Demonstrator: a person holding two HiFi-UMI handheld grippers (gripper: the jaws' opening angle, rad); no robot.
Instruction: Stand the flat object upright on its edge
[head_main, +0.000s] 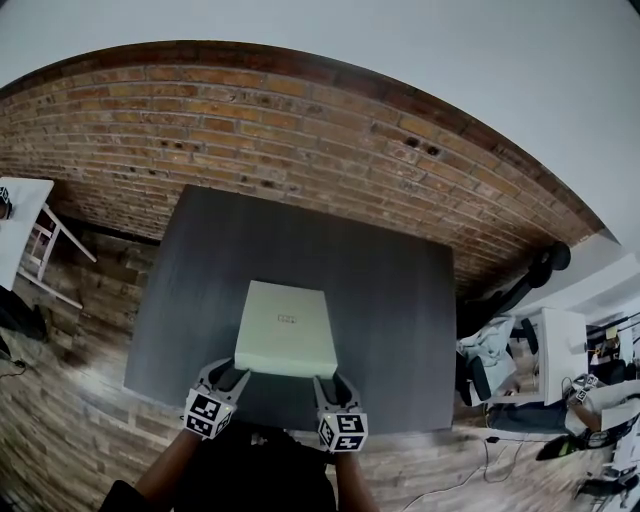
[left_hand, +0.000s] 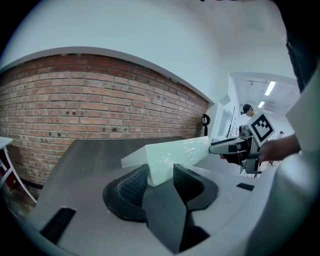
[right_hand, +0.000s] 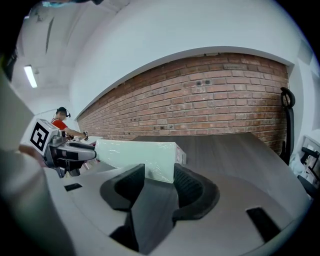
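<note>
A dark grey wooden table (head_main: 400, 300) stands on a wood-plank floor (head_main: 70, 400), with a red brick wall (head_main: 250, 120) at twelve o'clock, a white side table (head_main: 20, 215) at nine and a white desk (head_main: 562, 345) at three.

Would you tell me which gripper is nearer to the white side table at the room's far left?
Left. The left gripper grips the pale green flat box at its near-left corner, on the side of the white side table; the right gripper grips the near-right corner, farther away.
</note>
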